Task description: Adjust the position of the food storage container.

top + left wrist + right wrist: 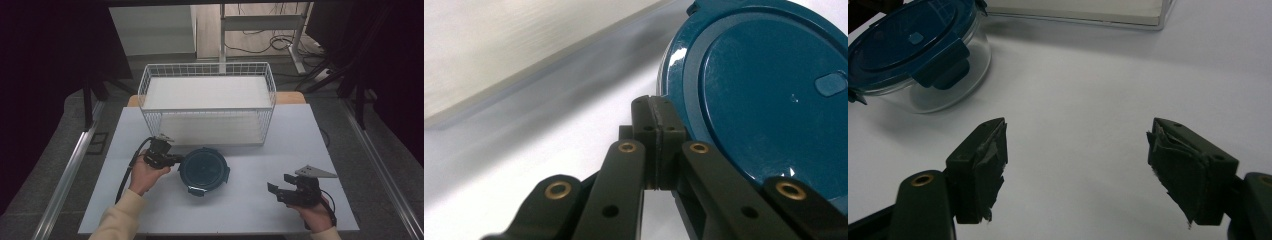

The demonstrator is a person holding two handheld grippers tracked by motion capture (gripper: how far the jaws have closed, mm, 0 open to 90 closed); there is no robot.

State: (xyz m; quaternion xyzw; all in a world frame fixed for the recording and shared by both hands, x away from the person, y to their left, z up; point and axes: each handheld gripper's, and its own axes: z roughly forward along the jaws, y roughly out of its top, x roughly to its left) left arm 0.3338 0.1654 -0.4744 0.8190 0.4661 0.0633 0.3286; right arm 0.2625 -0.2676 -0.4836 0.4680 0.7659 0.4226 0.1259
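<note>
A round clear container with a dark teal clip-on lid stands in the middle of the white table. My left gripper lies level at the container's left side. In the left gripper view its jaws are pressed together with nothing between them, the tips right beside the lid's rim. My right gripper rests near the table's front right, well apart from the container. Its jaws stand open over bare table, and the pads look frayed.
A white wire basket with a white liner stands at the back of the table, just behind the container. Its lower edge runs along the top of the right gripper view. Dark floor and desk legs lie beyond the table.
</note>
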